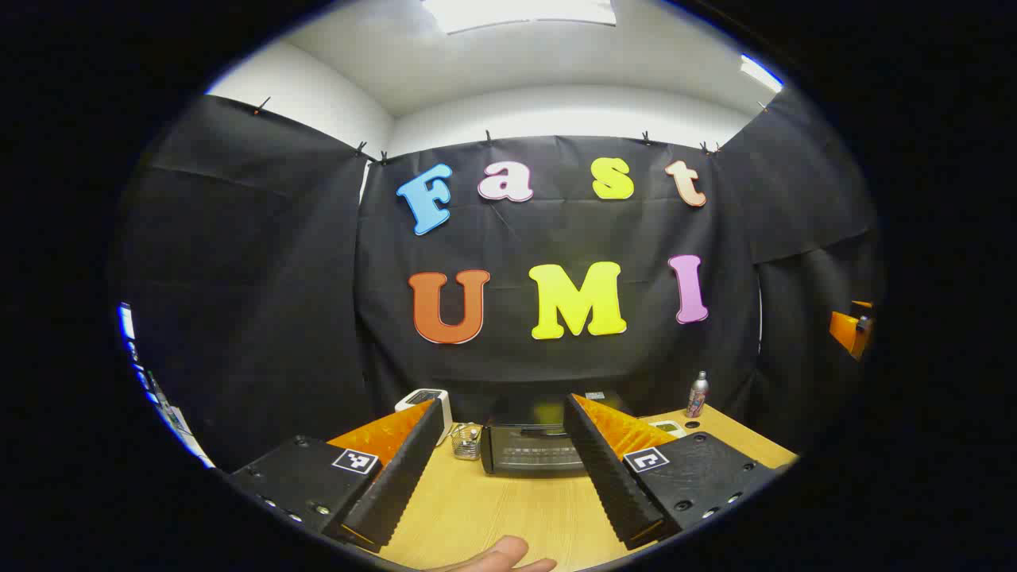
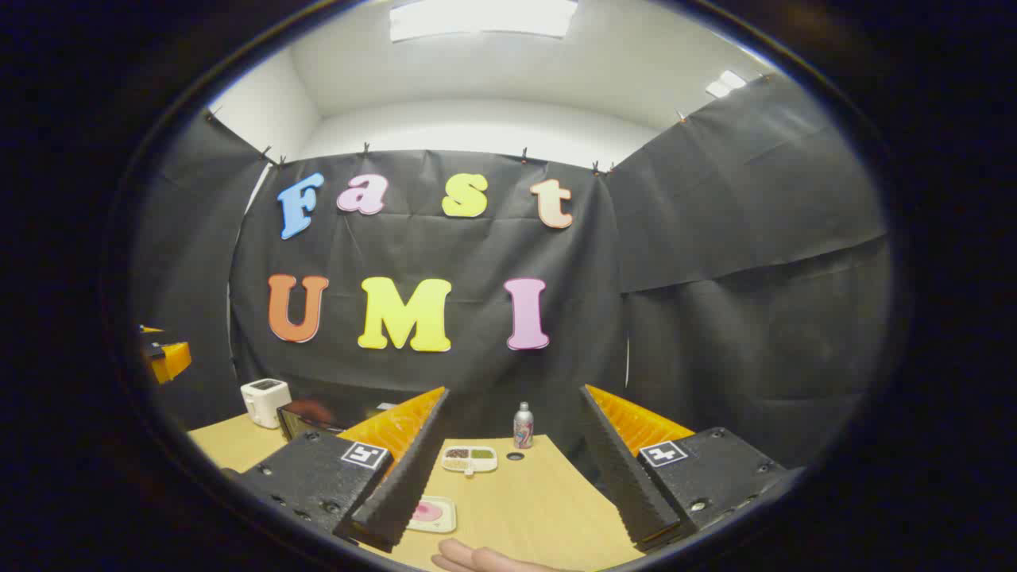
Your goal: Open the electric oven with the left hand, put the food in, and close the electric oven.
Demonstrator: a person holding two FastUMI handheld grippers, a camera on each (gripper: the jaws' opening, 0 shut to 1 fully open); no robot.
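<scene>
Booth: black cloth hung on three sides, white wall and ceiling lights seen above it.
Table (image 1: pixel 508 508): light wood top, seen in both views; oven and small items set toward the back.
Electric oven (image 1: pixel 534 449): dark body, seen in left gripper view betw. the left fingers, at the rear centre of the table against the cloth; door shut, glass front w/ reflections. In right gripper view its corner (image 2: pixel 306 417) is seen at far left, partly hidden behind that gripper's finger.
Left gripper (image 1: pixel 503 477): fingers spread wide apart, nothing held betw. them; raised above the table, pointed at the oven, not touching it.
Right gripper (image 2: pixel 508 485): fingers likewise spread wide, nothing held; above the table, aimed toward the right part of it.
Food plate (image 2: pixel 431 513): pale square plate w/ a pink round item on it, near front of table, just beside the inner edge of one right-gripper finger, partly covered by it.
Divided dish (image 2: pixel 469 457): pale, w/ dark and greenish fillings, farther back, near the can.
Can (image 2: pixel 522 426): slim, upright, at rear of table; also seen right of oven (image 1: pixel 697 395).
Toaster (image 2: pixel 264 401): white, left of oven, at the back.
Wire basket (image 1: pixel 466 441): small, betw. toaster and oven.
Hands: fingertip (image 1: pixel 493 554) at bottom edge; fingers (image 2: pixel 477 558) likewise.
</scene>
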